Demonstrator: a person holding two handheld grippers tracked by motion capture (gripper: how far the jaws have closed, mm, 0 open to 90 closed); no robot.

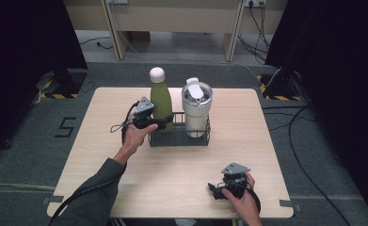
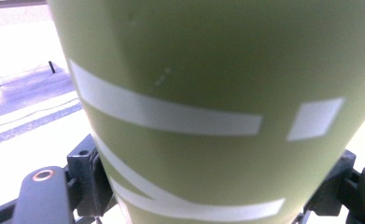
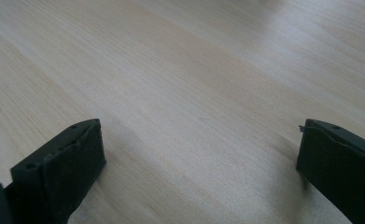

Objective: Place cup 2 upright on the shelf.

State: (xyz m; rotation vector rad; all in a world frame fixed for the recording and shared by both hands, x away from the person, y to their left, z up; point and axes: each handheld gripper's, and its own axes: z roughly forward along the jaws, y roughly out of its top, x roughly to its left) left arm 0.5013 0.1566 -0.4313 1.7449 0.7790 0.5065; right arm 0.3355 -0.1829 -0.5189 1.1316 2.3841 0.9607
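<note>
The left hand-held gripper (image 1: 162, 123) pinches the green bottle (image 1: 161, 101) standing upright in the wire basket (image 1: 179, 139) mid-counter beside a white tumbler (image 1: 196, 109), while the right hand-held gripper (image 1: 218, 189), jaws spread, rests near the counter's (image 1: 101, 160) front-right corner.

**Green bottle upright in the wire rack**

The tall olive-green metal bottle (image 1: 161, 100) with a rounded white cap stands upright in the left end of the low dark wire rack (image 1: 179, 140), which sits near the middle of the pale wooden tabletop (image 1: 172, 169). Its body is smooth and matte, widening from a narrow neck to a straight lower part. In the left gripper view the bottle (image 2: 217, 70) shows white printed bands and a small white patch across its green side. The left tool (image 1: 159, 123) is clamped on the bottle's lower body from the left, just above the rack's rim, with a jaw on either flank.
</note>
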